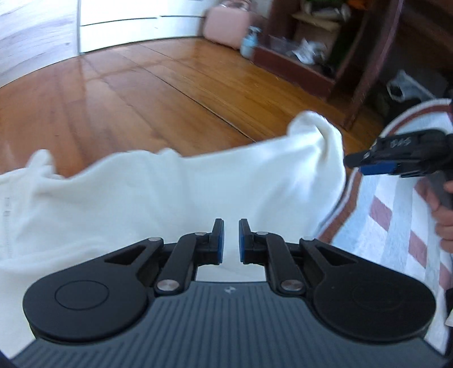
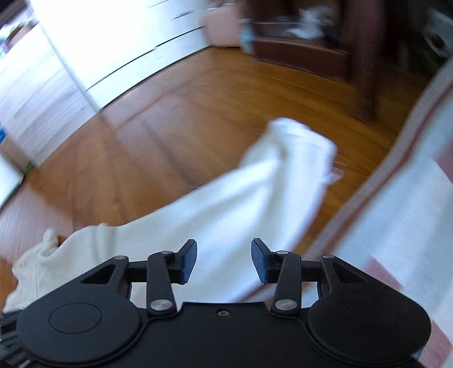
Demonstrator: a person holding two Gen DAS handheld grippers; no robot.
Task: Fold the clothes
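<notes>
A: Left gripper (image 1: 231, 240)?
B: Jaws nearly closed, narrow gap, nothing clamped.
A: Right gripper (image 2: 224, 261)?
B: Jaws apart, empty.
A: Garment?
B: White garment (image 1: 175, 195) spread on the wooden floor (image 1: 127, 93), one edge beside the striped rug (image 1: 396, 203).

Warm wooden plank floor (image 1: 147, 93). White drawer fronts (image 1: 136, 19) in bright light. Pink case (image 1: 226, 25) beside dark wood shelving (image 1: 320, 53). Striped rug (image 1: 396, 226) at right.
</notes>
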